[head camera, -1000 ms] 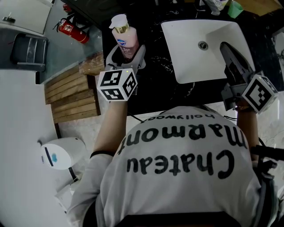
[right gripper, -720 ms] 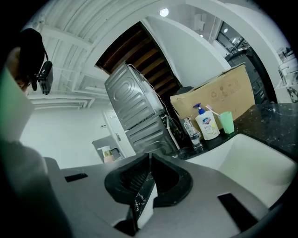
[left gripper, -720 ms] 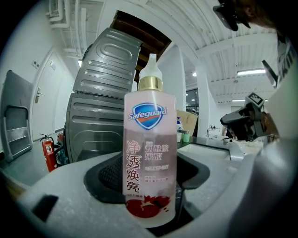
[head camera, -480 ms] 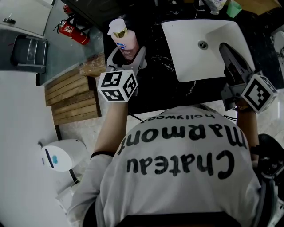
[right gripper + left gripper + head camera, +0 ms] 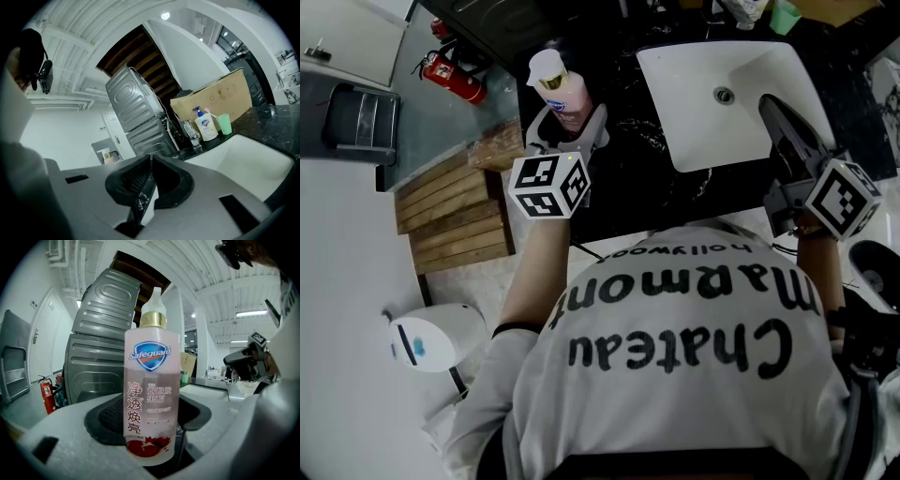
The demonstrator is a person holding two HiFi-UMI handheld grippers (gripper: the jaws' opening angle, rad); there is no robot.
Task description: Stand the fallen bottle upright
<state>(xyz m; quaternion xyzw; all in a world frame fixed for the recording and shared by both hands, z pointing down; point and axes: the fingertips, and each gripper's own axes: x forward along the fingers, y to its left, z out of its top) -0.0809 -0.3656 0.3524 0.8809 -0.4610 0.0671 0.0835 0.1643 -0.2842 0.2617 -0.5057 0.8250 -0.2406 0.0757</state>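
A pink Safeguard bottle with a white cap and gold collar stands upright between the jaws of my left gripper, above the left end of the black counter. In the left gripper view the bottle fills the middle, its label facing the camera, and the dark pads press on its lower part. Whether its base rests on the counter is hidden. My right gripper hovers over the right side of the white sink, shut and with nothing in it.
A white pump soap bottle, a green cup and a faucet stand behind the sink before a cardboard box. Left of the counter are a wooden pallet, a red fire extinguisher and a white device.
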